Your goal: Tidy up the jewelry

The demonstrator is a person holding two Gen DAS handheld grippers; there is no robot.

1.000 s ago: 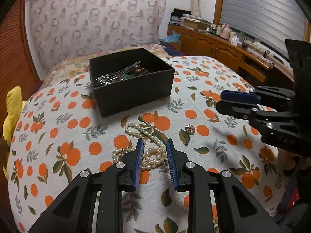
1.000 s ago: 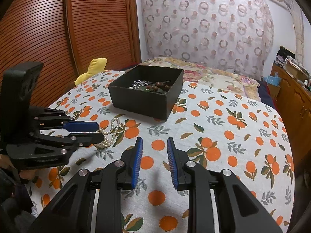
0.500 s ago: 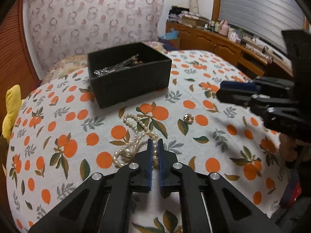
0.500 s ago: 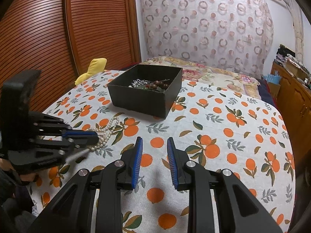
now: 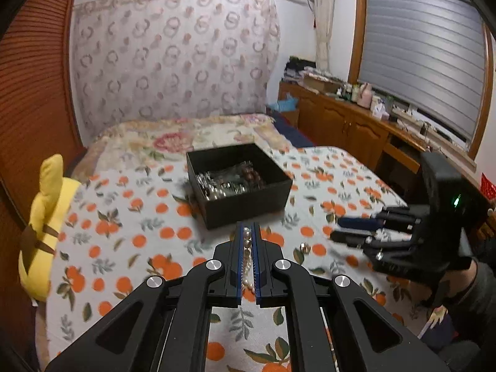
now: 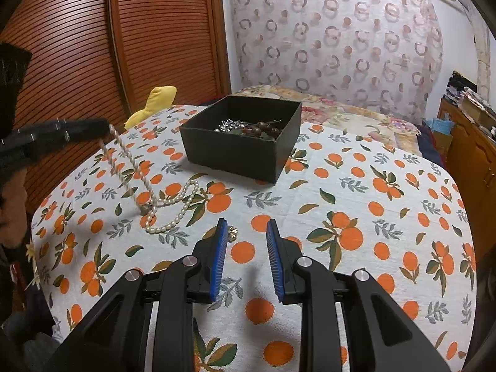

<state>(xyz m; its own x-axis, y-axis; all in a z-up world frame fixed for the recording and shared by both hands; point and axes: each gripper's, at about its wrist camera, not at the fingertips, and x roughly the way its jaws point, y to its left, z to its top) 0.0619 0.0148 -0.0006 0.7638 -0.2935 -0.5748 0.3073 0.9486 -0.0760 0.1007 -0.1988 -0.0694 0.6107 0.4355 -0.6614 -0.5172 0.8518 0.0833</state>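
White pearl necklace (image 6: 173, 204) is clamped in the raised left gripper (image 5: 247, 235), its lower loop trailing on the orange-print cloth (image 6: 356, 204). Right gripper (image 6: 246, 254) is held level, spread, empty; black square box (image 6: 241, 136) at 12 o'clock.

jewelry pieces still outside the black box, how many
2: the pearl necklace, one end clamped in the left gripper, the rest trailing on the bedspread, and a small brooch by the right gripper.
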